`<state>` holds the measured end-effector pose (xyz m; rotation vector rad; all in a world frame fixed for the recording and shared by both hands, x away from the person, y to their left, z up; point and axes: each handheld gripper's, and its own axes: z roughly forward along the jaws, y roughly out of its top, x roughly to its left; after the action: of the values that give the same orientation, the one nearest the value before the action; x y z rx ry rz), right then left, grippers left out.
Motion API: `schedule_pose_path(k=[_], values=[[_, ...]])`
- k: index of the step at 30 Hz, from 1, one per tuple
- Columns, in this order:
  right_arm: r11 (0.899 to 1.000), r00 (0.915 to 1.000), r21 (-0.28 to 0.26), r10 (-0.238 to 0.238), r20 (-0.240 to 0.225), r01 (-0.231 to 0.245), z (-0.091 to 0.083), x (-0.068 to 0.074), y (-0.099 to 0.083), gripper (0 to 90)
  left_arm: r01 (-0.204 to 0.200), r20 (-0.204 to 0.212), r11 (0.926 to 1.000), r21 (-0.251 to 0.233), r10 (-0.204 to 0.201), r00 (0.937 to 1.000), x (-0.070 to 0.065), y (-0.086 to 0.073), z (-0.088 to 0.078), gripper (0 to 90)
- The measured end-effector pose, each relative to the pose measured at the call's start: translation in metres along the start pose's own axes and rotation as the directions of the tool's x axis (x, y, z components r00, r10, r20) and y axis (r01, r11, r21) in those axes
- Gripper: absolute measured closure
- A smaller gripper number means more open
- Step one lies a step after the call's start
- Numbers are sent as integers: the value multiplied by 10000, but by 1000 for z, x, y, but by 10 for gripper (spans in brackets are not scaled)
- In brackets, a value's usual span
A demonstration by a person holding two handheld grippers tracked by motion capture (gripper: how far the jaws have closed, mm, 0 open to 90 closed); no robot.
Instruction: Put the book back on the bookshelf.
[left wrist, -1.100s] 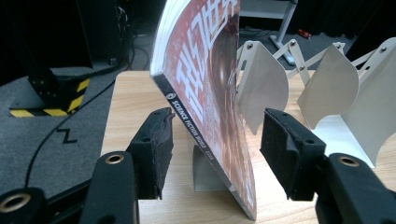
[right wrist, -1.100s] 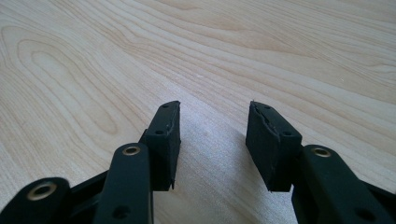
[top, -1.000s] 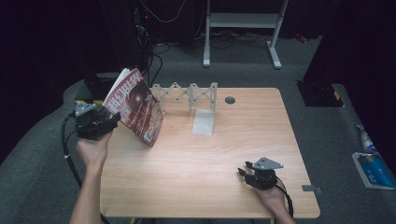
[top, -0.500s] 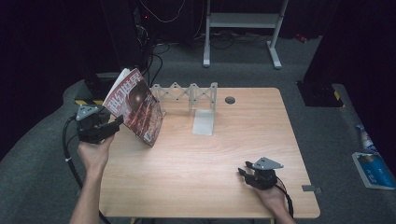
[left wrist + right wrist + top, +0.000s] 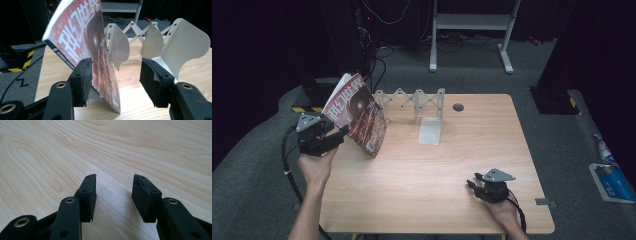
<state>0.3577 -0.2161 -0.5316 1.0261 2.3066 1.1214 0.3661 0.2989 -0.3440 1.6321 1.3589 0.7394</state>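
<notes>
A red-covered magazine (image 5: pixel 357 112) stands tilted at the left end of a white accordion rack (image 5: pixel 412 100) on the wooden table (image 5: pixel 427 175). My left gripper (image 5: pixel 341 132) is at the magazine's lower left edge, held at the table's left side. In the left gripper view the magazine (image 5: pixel 82 37) stands between the open jaws of the left gripper (image 5: pixel 116 75), right beside one pad, with a wide gap to the other; the rack's white dividers (image 5: pixel 185 45) stand behind. My right gripper (image 5: pixel 473 181) rests low at the table's front right, and in its own view the right gripper (image 5: pixel 114 192) is open with nothing between its jaws.
The rack's flat white end plate (image 5: pixel 430 131) lies on the table's middle. A round dark cable hole (image 5: pixel 458 107) sits at the back. A white stand's legs (image 5: pixel 472 25) and cables are on the floor behind; a blue package (image 5: pixel 612 180) lies on the floor at right.
My left hand has drifted slightly toward the table's near side, beside the magazine. The magazine and the right gripper have not moved.
</notes>
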Motion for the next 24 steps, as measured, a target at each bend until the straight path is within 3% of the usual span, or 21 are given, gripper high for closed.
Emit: schedule_pose_path(k=[24], values=[[10000, 10000, -3, -2, -4, 2, 0, 0, 0, 544, -296, 779, 9996, 9, 294, 9965, -24, 0, 8, 430]])
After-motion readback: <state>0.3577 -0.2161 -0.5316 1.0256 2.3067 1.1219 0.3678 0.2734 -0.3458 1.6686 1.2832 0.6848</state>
